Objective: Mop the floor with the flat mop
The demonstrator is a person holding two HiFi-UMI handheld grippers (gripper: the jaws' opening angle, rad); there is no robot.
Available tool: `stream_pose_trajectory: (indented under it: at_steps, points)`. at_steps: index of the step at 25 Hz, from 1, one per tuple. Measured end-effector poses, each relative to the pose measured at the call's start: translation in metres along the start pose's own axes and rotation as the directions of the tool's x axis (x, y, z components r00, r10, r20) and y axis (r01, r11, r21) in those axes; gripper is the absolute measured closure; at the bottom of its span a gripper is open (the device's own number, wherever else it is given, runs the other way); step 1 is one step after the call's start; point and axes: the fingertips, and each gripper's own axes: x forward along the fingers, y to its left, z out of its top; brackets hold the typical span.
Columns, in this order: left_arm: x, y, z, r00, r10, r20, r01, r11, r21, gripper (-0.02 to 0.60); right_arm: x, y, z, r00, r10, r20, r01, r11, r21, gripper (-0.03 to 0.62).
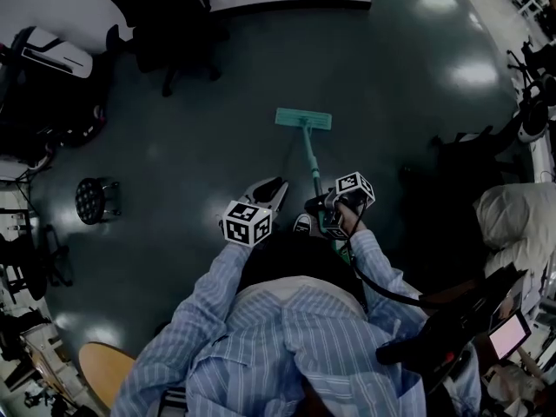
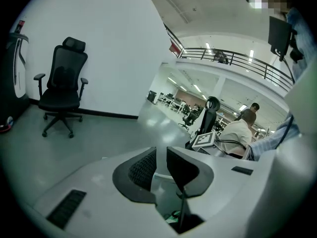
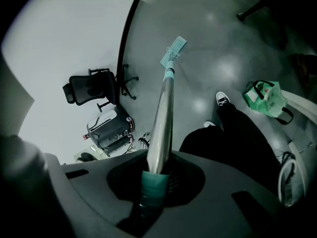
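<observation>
Right tongs point(image 3: 157, 175) clamped on flat mop point(image 3: 164, 108) handle, left tongs point(image 2: 161, 158) slightly apart, empty, alongside.

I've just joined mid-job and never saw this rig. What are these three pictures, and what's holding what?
No robot: a person holds a two-jaw gripper in each hand. The head view looks down from the person's head; the other two cameras ride on the grippers. The right gripper is clamped on the mop handle; the teal mop head lies flat on the dark floor. The left gripper is open, holding nothing. An office chair stands by the wall.
</observation>
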Motion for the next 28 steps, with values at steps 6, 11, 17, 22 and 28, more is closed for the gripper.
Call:
stream_pose_trajectory:
  at_steps: [6,11,17,22,28]
  points:
    - [0.034,0.023,0.048,1.0,0.003,0.022,-0.004,1.0,0.018,0.512,-0.004,0.043,0.057,1.0,-0.017,0.0,0.017,1.0,-0.012,0.548]
    - [0.072,0.053,0.073,1.0,0.006,0.02,-0.006,1.0,0.004,0.512,-0.007,0.081,0.109,1.0,-0.006,0.003,0.006,1.0,-0.013,0.548]
    - [0.111,0.107,0.115,0.999,-0.023,-0.028,0.023,1.0,0.004,0.512,-0.001,0.142,0.174,1.0,-0.004,0.018,0.004,1.0,0.002,0.549]
    - [0.146,0.161,0.163,0.998,-0.038,-0.049,0.038,0.999,0.001,0.512,0.005,0.202,0.236,0.999,-0.002,0.037,0.001,1.0,0.018,0.548]
    - [0.181,0.216,0.209,0.998,-0.041,-0.052,0.041,0.999,0.001,0.512,0.013,0.26,0.317,0.997,-0.04,0.065,0.04,0.999,0.001,0.549]
